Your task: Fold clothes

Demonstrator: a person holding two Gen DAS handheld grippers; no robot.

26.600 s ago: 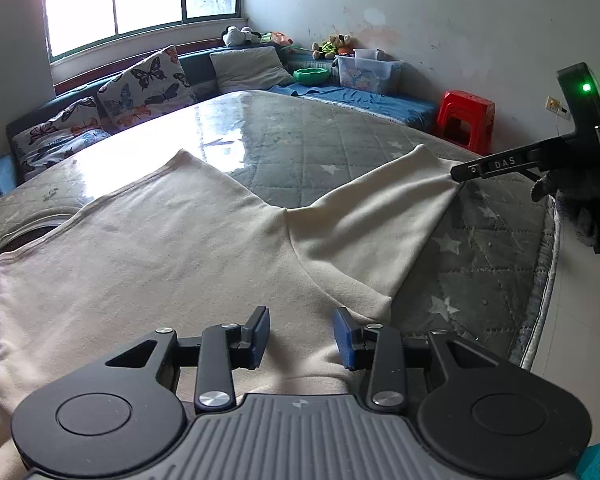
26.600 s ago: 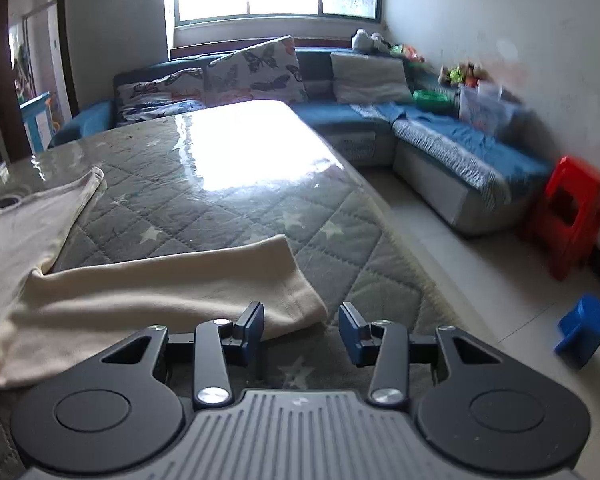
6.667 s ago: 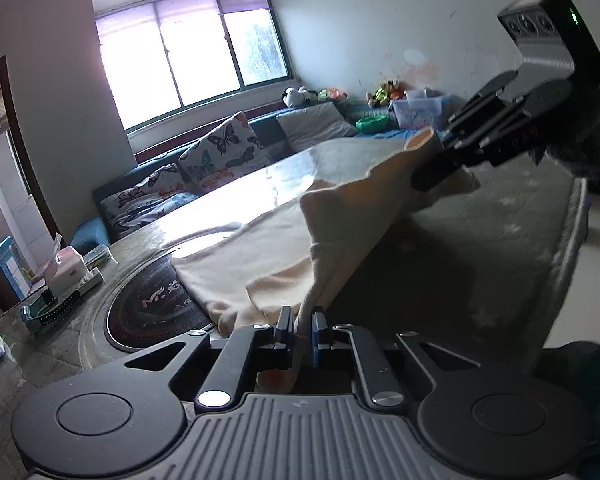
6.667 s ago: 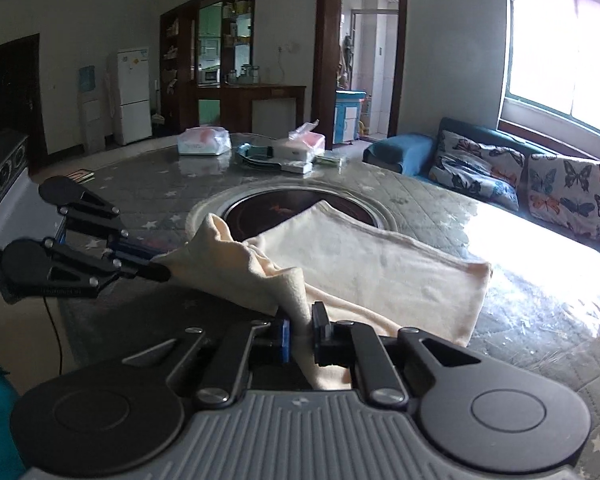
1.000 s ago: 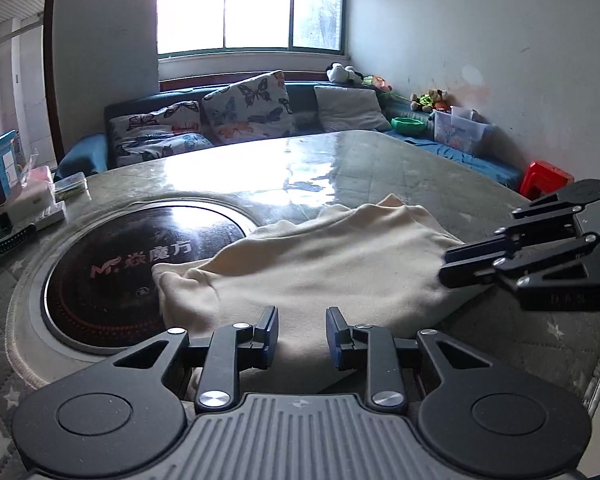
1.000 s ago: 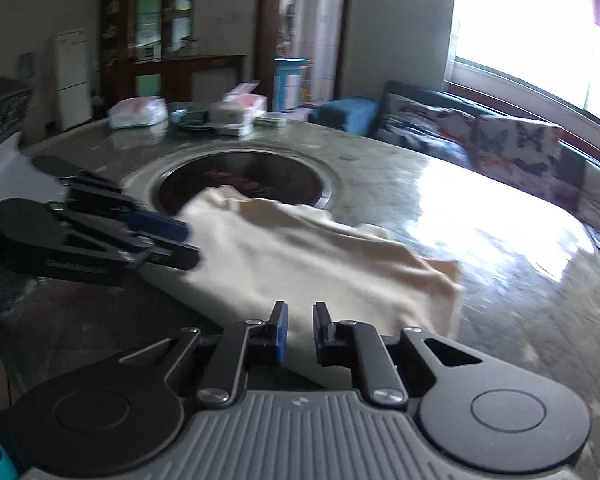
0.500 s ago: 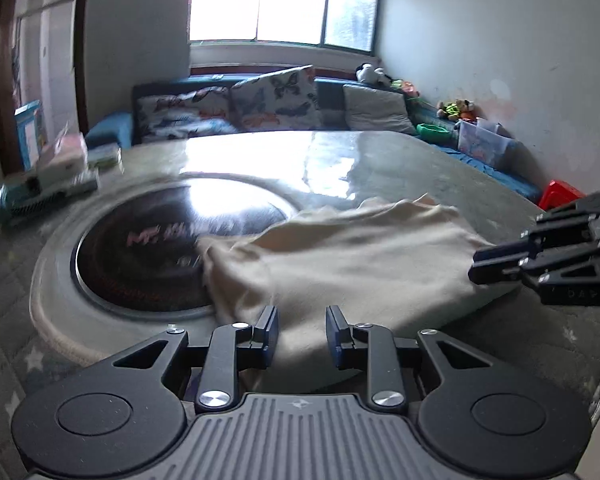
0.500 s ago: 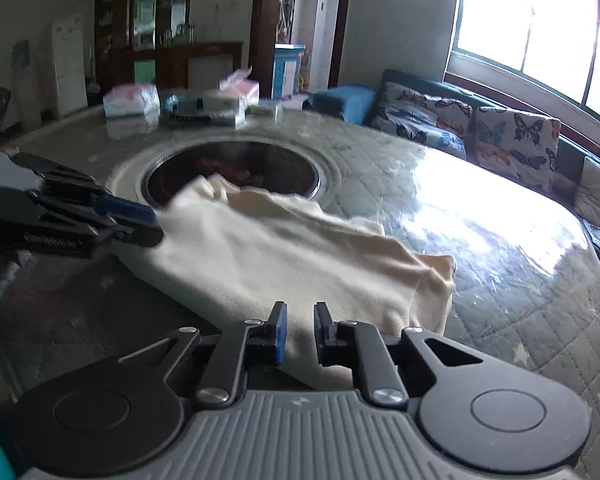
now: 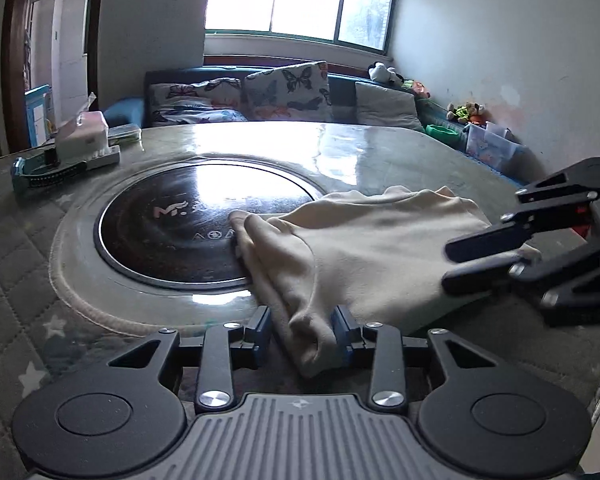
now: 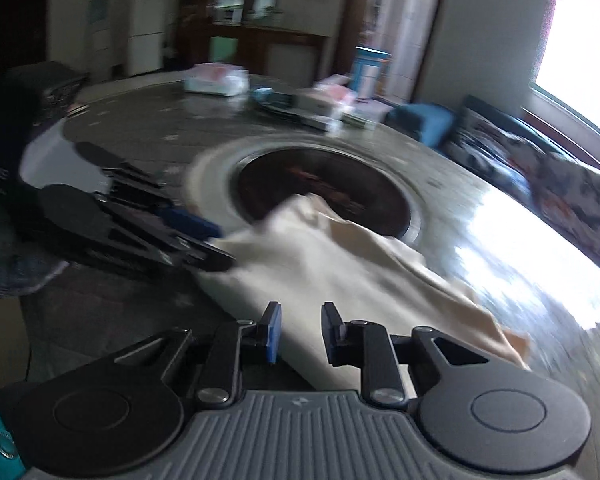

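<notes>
cream garment point(image 9: 380, 256) bunched between spread left gripper point(image 9: 302, 334) fingers.

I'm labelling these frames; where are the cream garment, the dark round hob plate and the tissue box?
cream garment point(image 9: 364, 256), left wrist view, on its flat middle.
dark round hob plate point(image 9: 168, 236), left wrist view, on its bare glass.
tissue box point(image 9: 85, 133), left wrist view, on its side.

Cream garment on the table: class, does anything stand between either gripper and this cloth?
Nothing visible does. The cream garment has a bunched corner lying between the open fingers of the left gripper. The right gripper, also open, sits directly over the cloth's near edge; that view is blurred.
</notes>
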